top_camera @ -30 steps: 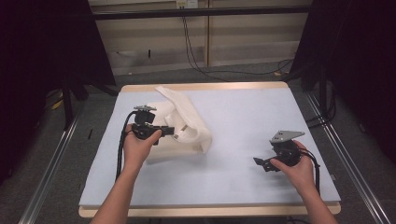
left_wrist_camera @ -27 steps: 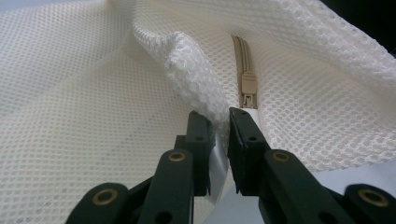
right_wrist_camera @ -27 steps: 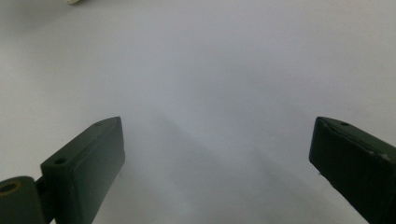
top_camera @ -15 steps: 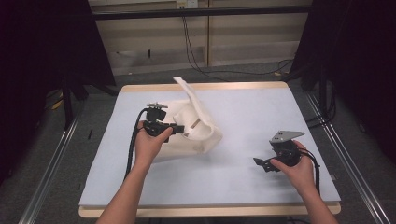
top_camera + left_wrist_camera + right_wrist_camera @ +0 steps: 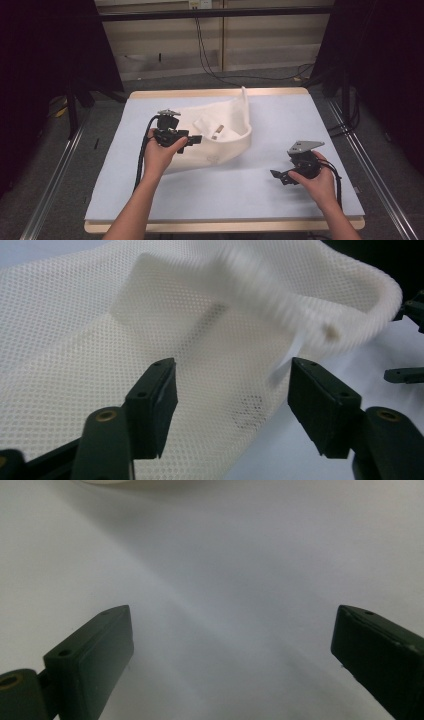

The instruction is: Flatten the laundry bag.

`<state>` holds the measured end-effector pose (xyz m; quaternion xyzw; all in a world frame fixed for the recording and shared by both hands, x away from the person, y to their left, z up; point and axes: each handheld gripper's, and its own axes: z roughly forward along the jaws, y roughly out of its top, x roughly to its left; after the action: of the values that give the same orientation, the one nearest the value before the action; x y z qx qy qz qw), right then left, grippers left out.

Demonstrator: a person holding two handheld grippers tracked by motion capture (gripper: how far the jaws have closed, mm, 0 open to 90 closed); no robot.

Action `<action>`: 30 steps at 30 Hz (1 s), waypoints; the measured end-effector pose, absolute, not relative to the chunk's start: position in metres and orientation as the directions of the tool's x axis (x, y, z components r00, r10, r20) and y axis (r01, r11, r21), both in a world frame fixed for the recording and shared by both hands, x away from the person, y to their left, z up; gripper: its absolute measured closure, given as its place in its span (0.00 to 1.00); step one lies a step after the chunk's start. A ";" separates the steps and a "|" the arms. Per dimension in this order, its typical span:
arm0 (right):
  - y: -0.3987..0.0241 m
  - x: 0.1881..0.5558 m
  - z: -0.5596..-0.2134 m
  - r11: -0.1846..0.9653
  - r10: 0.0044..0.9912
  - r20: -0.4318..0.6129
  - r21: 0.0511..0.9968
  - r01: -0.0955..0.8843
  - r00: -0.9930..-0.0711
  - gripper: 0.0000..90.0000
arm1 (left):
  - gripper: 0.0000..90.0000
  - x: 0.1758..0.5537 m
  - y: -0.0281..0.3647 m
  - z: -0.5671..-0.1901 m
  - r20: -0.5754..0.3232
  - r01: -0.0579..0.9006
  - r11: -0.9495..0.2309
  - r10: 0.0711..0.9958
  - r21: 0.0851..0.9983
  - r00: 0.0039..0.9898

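**Mesh bag let go at the left, right gripper idle over the desk**

A cream mesh bag [image 5: 220, 137] lies a little left of the middle of the desk [image 5: 280, 195], on its pale blue-grey cover. One long edge of the bag stands up in a curved wall along the far and right side, ending in a narrow upright tip toward the desk's far edge. A folded white patch rests inside the curve.

The left gripper [image 5: 192, 140] sits at the bag's left end, held in the person's left hand [image 5: 162, 155], with a black cable hanging from it toward the near edge. In the left gripper view its fingers [image 5: 155, 405] stand well apart; they have just been opening, and they are released: the mesh lies under and beyond them, but neither pad presses on it. The thick rim of the bag arcs across the top of that view, blurred, with a small toggle-like bump on it. Whether any cloth touches a pad cannot be told.

The right gripper [image 5: 279, 175] is well apart from the bag, near the desk's right side, held in the right hand [image 5: 317, 182] with its grey three-cornered plate on top. Its fingers [image 5: 92, 665] are spread wide with nothing between them, over bare cover; a sliver of the bag shows at the top edge of the right gripper view
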<state>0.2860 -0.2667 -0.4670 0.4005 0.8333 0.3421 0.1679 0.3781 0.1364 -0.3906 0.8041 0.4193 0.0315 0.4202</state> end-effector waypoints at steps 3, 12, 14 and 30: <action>-0.266 0.286 -0.468 0.451 0.776 -0.008 0.706 0.546 -0.631 0.03 | 0.34 0.378 0.138 -0.391 -0.297 0.646 -0.301 0.701 0.702 0.649; -0.265 0.286 -0.468 0.447 0.779 -0.002 0.704 0.552 -0.627 0.03 | 0.31 0.379 0.151 -0.395 -0.284 0.657 -0.309 0.719 0.688 0.635; -0.265 0.286 -0.468 0.444 0.780 0.001 0.703 0.556 -0.626 0.03 | 0.30 0.379 0.153 -0.396 -0.275 0.659 -0.320 0.722 0.680 0.635; -0.264 0.286 -0.471 0.427 0.788 0.015 0.706 0.565 -0.615 0.02 | 0.24 0.386 0.195 -0.399 -0.244 0.704 -0.307 0.788 0.640 0.565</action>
<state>0.2856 -0.2637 -0.4710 0.4080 0.8291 0.3464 0.1614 0.3860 0.1945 -0.3995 0.8063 0.4627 0.0574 0.3640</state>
